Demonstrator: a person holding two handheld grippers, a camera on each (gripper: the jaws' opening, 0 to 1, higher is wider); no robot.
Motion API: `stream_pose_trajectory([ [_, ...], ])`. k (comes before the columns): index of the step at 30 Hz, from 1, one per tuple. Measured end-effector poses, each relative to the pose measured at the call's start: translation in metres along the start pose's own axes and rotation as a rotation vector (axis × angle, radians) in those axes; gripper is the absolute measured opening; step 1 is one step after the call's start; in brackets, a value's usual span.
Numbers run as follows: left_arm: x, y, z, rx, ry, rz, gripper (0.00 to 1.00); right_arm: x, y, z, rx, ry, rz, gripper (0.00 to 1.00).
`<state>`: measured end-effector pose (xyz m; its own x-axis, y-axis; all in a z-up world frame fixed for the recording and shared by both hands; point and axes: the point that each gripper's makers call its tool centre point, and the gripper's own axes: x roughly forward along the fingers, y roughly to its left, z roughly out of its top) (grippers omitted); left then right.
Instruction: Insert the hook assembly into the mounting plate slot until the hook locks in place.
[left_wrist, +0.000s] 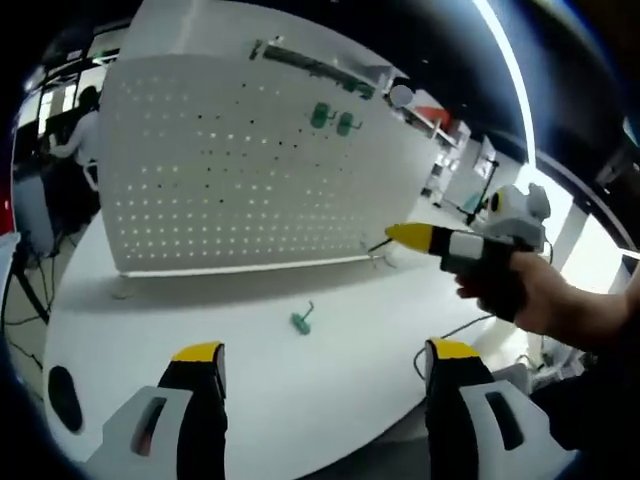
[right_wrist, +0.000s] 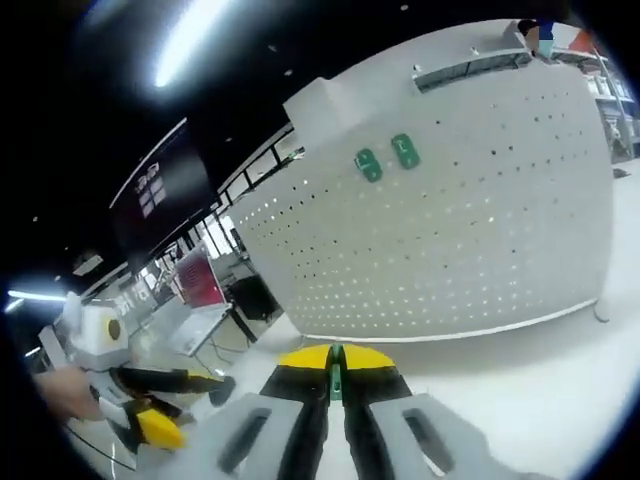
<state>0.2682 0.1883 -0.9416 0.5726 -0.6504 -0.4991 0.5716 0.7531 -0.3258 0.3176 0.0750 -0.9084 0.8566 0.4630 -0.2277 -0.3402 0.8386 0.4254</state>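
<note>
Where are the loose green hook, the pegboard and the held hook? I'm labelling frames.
loose green hook (left_wrist: 302, 320): left gripper view, its green base on the table.
pegboard (left_wrist: 230, 170): left gripper view, bare perforated face.
held hook (right_wrist: 336, 380): right gripper view, green edge between the shut jaws.

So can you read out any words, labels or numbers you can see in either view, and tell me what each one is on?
None can be read.
The dark hanging sign in the right gripper view bears white marks, too blurred to read.
The red display board below it: no readable text.
The white pegboard and its green hooks: no lettering visible.
</note>
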Motion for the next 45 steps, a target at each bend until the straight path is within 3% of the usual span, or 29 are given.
stream_pose_trajectory([
  [13, 0.009, -0.014, 0.011, -0.006, -0.01, -0.043, 0.73, -0.015, 0.055, -0.015, 0.057, 0.011, 0.125, 0.0],
  [19, 0.012, -0.018, 0.016, -0.032, -0.027, -0.062, 0.66, -0.021, 0.07, -0.016, 0.074, 0.003, 0.164, 0.0],
  [23, 0.012, -0.021, 0.015, -0.055, -0.028, -0.082, 0.56, -0.024, 0.079, -0.013, 0.071, -0.014, 0.179, 0.0],
  [30, 0.007, -0.032, 0.021, -0.156, -0.051, -0.163, 0.28, -0.025, 0.087, -0.008, 0.047, -0.034, 0.201, 0.0],
  [36, 0.002, -0.036, 0.03, -0.214, -0.076, -0.198, 0.17, -0.026, 0.094, -0.002, 0.031, -0.049, 0.212, 0.0],
  [40, -0.002, -0.047, 0.035, -0.255, -0.087, -0.258, 0.05, -0.026, 0.099, -0.001, 0.008, -0.055, 0.219, 0.0],
  [45, -0.003, -0.046, 0.035, -0.256, -0.089, -0.255, 0.04, -0.028, 0.1, 0.001, -0.007, -0.067, 0.221, 0.0],
])
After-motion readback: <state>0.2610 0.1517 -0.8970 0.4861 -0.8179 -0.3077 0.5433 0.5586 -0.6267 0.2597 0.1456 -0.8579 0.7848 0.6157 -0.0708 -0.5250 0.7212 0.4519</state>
